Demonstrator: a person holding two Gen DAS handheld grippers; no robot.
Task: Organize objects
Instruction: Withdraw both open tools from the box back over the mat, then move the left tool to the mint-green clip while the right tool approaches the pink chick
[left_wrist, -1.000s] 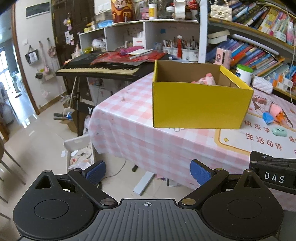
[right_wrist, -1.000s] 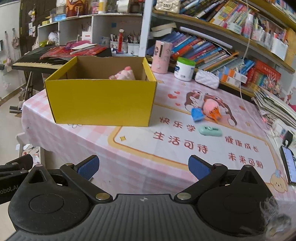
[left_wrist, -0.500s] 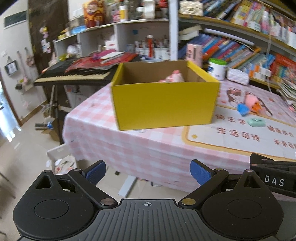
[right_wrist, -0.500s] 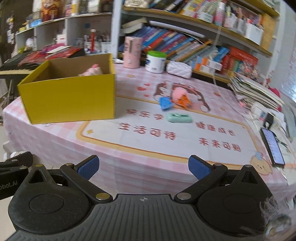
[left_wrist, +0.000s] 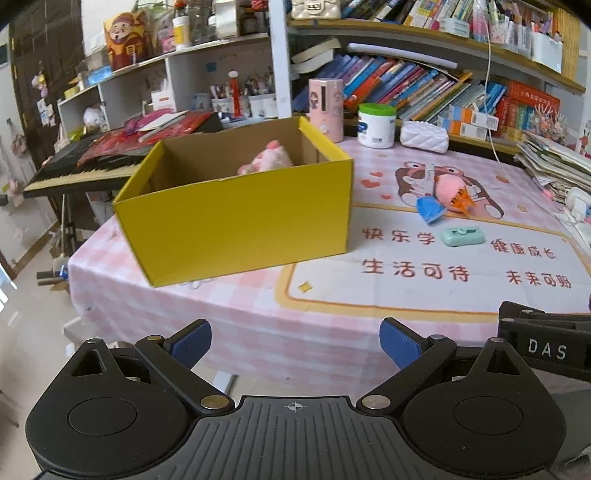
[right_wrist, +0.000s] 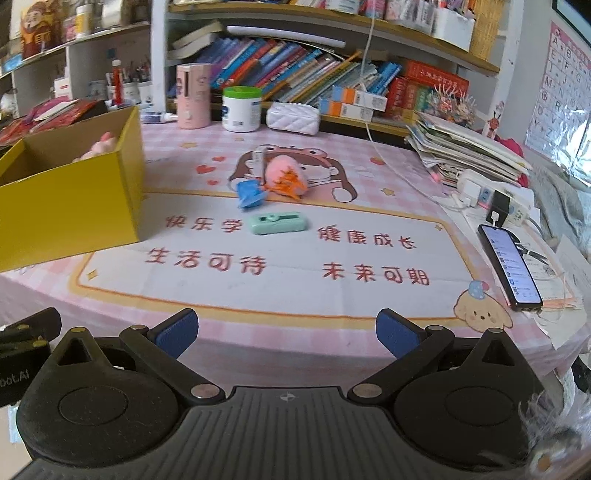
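Note:
A yellow cardboard box (left_wrist: 236, 218) (right_wrist: 70, 199) stands on the left part of the pink checked table, with a pink plush toy (left_wrist: 267, 162) (right_wrist: 98, 147) inside. On the mat right of it lie a blue toy (left_wrist: 428, 208) (right_wrist: 249, 194), a pink and orange plush (left_wrist: 452, 190) (right_wrist: 286, 177) and a mint green case (left_wrist: 461, 236) (right_wrist: 277, 222). My left gripper (left_wrist: 295, 341) hangs open off the table's front edge, nothing between its fingers. My right gripper (right_wrist: 286, 332) is open too, in front of the mat.
A phone (right_wrist: 509, 266), a power strip (right_wrist: 491, 195) and a paper stack (right_wrist: 469, 147) crowd the table's right side. A white jar (right_wrist: 242, 109), pink canister (right_wrist: 194, 96) and white pouch (right_wrist: 293, 116) stand at the back below bookshelves. A keyboard (left_wrist: 81, 173) sits left of the table.
Both views have swung to the right and closer to the table. The box has shifted left in each frame, and the phone and paper stack came into view. Both grippers stayed open.

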